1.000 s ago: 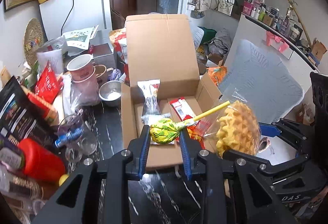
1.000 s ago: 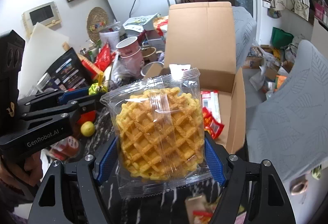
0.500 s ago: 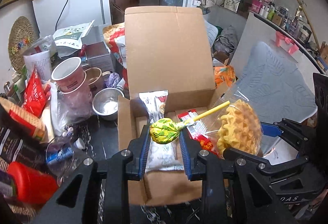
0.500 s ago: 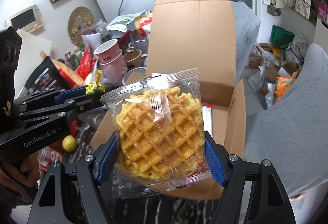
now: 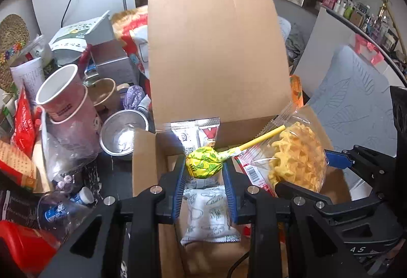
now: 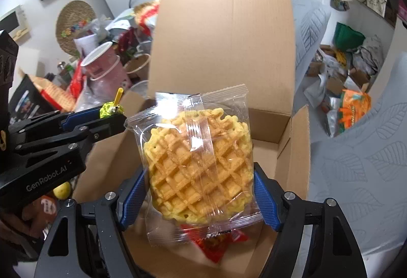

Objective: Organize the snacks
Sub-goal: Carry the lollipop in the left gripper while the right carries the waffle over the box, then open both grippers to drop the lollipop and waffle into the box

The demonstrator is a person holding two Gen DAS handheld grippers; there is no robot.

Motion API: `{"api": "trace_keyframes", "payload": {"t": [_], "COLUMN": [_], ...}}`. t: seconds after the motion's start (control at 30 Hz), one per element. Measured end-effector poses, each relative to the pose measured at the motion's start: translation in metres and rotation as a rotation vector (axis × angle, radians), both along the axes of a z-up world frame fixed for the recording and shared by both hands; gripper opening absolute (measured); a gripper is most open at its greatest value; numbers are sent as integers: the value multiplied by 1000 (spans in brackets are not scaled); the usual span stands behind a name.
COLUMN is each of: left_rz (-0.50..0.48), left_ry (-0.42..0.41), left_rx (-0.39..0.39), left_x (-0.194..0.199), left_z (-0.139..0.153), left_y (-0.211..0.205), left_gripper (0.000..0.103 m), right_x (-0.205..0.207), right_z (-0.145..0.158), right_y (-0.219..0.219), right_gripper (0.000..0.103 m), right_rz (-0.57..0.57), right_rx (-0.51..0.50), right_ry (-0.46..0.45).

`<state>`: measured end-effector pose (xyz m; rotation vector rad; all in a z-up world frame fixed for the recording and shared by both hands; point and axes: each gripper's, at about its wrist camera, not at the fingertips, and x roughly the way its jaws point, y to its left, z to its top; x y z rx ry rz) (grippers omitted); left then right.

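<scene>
Partly done, judging by the cardboard box point(image 5: 213, 69): open, lid flap upright beyond both pairs of fingers, already holding a white printed packet point(image 5: 211, 217) directly below the left fingers, a silver-and-white sachet point(image 5: 193, 135) propped just beyond them against the back wall, and a red packet point(image 6: 216, 245) beneath the right fingers. Still to go in: the 2 snacks now in hand, and probably more from the cluttered surface point(image 5: 112, 176) left of the box, where red snack bags point(image 5: 24, 123), stacked paper cups point(image 5: 63, 102) and a steel bowl point(image 5: 122, 135) crowd together; hard to say which of those count as snacks.

Hovering over the box opening, side by side, angled down and forward. Right gripper point(image 6: 198, 191) spread wide, pinching a clear-wrapped waffle point(image 6: 201, 166) by its 2 side edges, wrapper upright between the blue pads, above the right half of the box. Left gripper point(image 5: 204, 168) narrow, pinching the yellow-green wrapped head of a lollipop point(image 5: 204, 162), its yellow stick point(image 5: 262, 138) slanting up and right toward the waffle wrapper, near it or perhaps touching; cannot tell which.

Likely next: lower and release both.
</scene>
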<state>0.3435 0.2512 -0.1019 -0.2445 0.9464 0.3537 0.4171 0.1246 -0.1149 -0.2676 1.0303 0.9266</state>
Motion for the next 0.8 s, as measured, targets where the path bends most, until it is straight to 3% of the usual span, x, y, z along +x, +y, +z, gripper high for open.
{"api": "trace_keyframes", "payload": {"t": [0.37,0.8], "left_rz": [-5,58], "left_ry": [82,164], "left_rx": [3,-22], "left_x": [26,26], "left_z": [-41,-64], "left_y": [12,23], "left_gripper": [28,28], "right_x": [22,29], "right_z": [-36,-54], "right_y": [21,43], "right_gripper": [77,77], "right_rz": [-24,-2], "right_rx": [-56,-133], "right_ry": [56,86]}}
